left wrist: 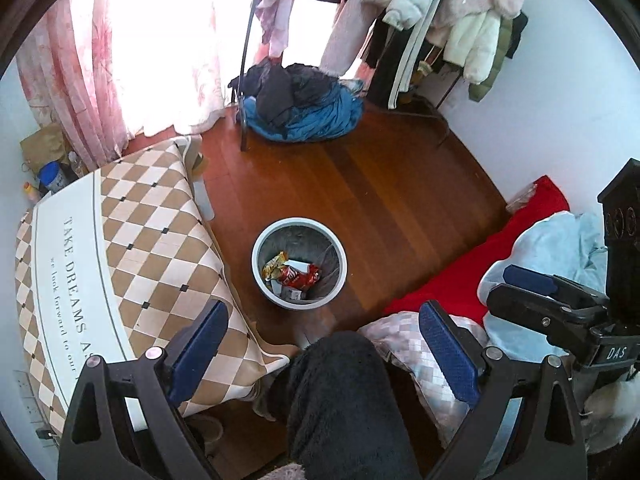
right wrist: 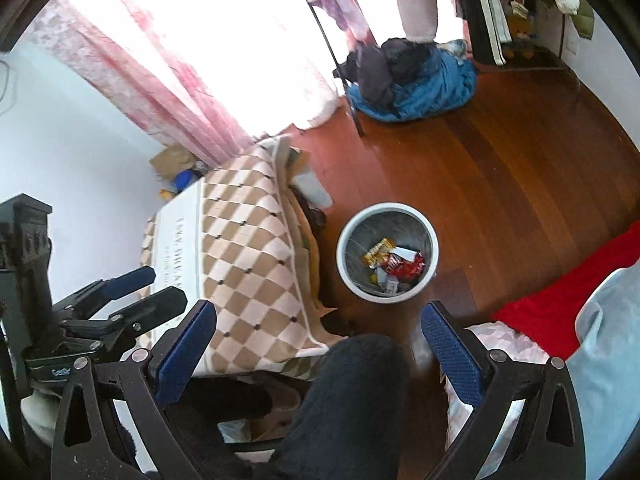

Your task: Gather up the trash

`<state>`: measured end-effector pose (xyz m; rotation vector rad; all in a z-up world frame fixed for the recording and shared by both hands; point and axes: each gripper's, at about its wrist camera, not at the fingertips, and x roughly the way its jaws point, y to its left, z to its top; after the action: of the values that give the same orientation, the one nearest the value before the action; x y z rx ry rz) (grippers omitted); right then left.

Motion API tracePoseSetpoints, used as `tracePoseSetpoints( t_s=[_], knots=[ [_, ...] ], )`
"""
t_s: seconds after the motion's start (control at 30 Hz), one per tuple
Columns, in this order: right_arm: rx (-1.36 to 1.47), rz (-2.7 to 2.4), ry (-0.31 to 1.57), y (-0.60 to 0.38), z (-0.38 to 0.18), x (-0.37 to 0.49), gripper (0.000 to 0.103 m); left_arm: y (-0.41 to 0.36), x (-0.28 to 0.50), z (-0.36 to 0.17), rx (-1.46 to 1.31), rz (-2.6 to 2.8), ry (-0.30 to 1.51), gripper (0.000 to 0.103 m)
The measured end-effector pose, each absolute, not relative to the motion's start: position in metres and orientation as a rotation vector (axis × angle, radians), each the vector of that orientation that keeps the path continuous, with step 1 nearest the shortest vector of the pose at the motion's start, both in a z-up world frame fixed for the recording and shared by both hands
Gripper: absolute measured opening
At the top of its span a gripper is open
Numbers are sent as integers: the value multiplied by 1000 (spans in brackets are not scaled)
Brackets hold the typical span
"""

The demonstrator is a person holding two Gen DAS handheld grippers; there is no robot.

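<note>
A round white trash bin (left wrist: 256,258) stands on the wooden floor; it also shows in the right wrist view (right wrist: 434,246). Inside lie a red snack wrapper (left wrist: 298,276) (right wrist: 402,266), a yellow wrapper (left wrist: 274,264) (right wrist: 376,254) and white paper scraps. My left gripper (left wrist: 324,326) is open and empty, held high above the bin. My right gripper (right wrist: 320,324) is open and empty too, also above the bin. The right gripper shows in the left wrist view (left wrist: 520,286) with its fingers close together. The left gripper shows at the left of the right wrist view (right wrist: 158,286).
A low table with a checkered cloth (left wrist: 132,240) (right wrist: 248,256) stands left of the bin. A red blanket (left wrist: 480,268) and pale bedding lie at the right. A pile of blue and dark clothes (left wrist: 304,108) and a coat rack (left wrist: 432,20) stand at the back. A dark-trousered knee (left wrist: 340,392) is below.
</note>
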<state>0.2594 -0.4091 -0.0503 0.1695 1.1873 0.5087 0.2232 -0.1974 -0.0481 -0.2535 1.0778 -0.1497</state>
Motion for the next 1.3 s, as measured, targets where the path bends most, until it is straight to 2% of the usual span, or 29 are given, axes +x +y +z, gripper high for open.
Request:
tracePoseSetpoints(
  t_s=[0.3,0.83,0.9,1.3],
  knots=[
    [159,556,1152,-404,-14,226,103,-182,195,-28,-278,-155,1041,97],
    [148,570,1153,-399,-5,207,103,-175,176,-17,-288,-152,1017,98],
    [149,569,1153,-398,-5,207,103,-175,177,-17,-288,-148,1021,102],
    [130,549,1142,-400,1,199,103,-179,173,-10,-285,-165,1006,102]
  ],
)
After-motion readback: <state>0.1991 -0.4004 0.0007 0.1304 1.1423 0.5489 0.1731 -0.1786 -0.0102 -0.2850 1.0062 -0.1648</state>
